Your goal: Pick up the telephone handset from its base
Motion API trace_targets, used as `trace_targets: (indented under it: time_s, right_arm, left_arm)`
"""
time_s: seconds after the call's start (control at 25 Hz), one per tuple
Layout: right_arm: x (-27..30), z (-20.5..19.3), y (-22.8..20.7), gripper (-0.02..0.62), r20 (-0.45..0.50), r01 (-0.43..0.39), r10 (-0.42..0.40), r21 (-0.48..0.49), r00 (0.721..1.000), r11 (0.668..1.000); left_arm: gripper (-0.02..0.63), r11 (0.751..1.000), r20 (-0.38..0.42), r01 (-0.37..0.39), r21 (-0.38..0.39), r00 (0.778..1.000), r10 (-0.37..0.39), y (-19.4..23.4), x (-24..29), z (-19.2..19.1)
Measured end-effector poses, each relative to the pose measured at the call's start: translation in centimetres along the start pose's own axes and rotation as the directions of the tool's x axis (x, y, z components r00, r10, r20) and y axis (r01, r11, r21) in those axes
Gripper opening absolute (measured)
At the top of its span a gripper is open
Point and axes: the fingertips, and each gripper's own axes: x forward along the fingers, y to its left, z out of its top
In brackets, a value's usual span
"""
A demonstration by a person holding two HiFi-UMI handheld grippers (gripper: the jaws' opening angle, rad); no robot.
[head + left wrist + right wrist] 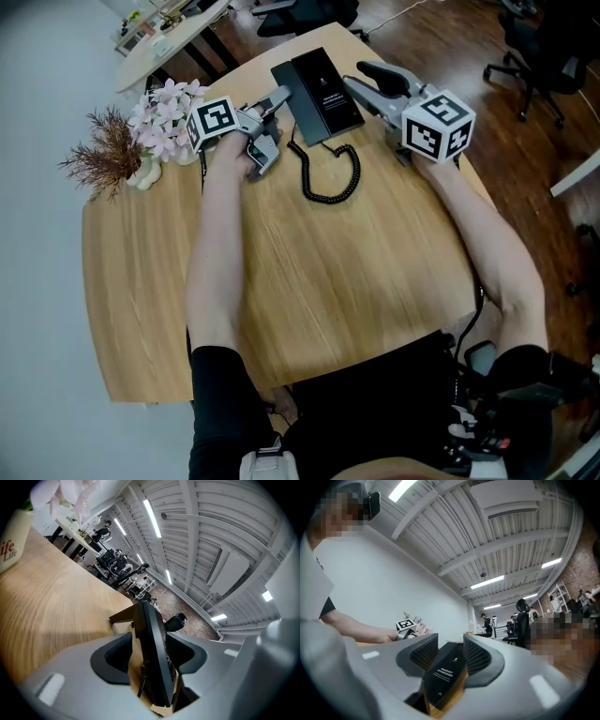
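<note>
Nearest, the person's 2 forearms are reaching out over the wooden table (309, 281), and the coiled cord (330, 183) is lying slack on the wood just behind the 2 sets of jaws, a sign that nothing is being lifted yet. Ahead of it, the left gripper (272, 127) is standing with its jaws spread wide. In the left gripper view a dark slab is sitting edge-on between the pads (112, 654), with a sliver of wood showing beside 1 pad, so they are straddling it rather than pressing on it. I am taking that slab for the handset (154, 653), resting along the side of the telephone base (328, 89) that faces these jaws; the wide spread is likely there to clear its thickness before closing. Opposite, the right gripper (361, 80) is also holding its jaws apart and gripping nothing, with the base's printed top showing between and beyond them, probably waiting to steady the base. Farther off, outside the left jaws, pale flowers (164, 108) are standing clear of the work.
</note>
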Motion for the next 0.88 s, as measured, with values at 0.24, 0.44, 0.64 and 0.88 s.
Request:
trace_targets:
  time_s: [0.24,0.44,0.64,0.88]
  right_arm:
    - [1.5,-1.0,-0.2,0.169,-0.008,-0.021,0.021,0.0,1.0,1.0]
    - [2.0,-0.4,0.9,0.169,0.002,-0.041,0.041,-0.006,0.999,0.999]
    - [0.8,0.1,0.9,0.169,-0.015,-0.026,0.026,-0.003,1.0,1.0]
    - [0.9,0.2,0.9,0.169,-0.015,-0.024,0.024,-0.006,1.0,1.0]
  left_arm:
    - [0.213,0.999,-0.002,0.04,0.035,0.999,-0.039,0.0,-0.1,0.8]
    - [0.213,0.999,0.017,-0.012,0.032,1.0,0.011,0.4,-1.1,0.7]
    - [0.213,0.999,-0.009,-0.018,0.033,1.0,0.018,-0.3,0.0,-0.1]
    - [0.213,0.998,-0.012,-0.007,0.057,1.0,0.008,-0.4,0.1,0.1]
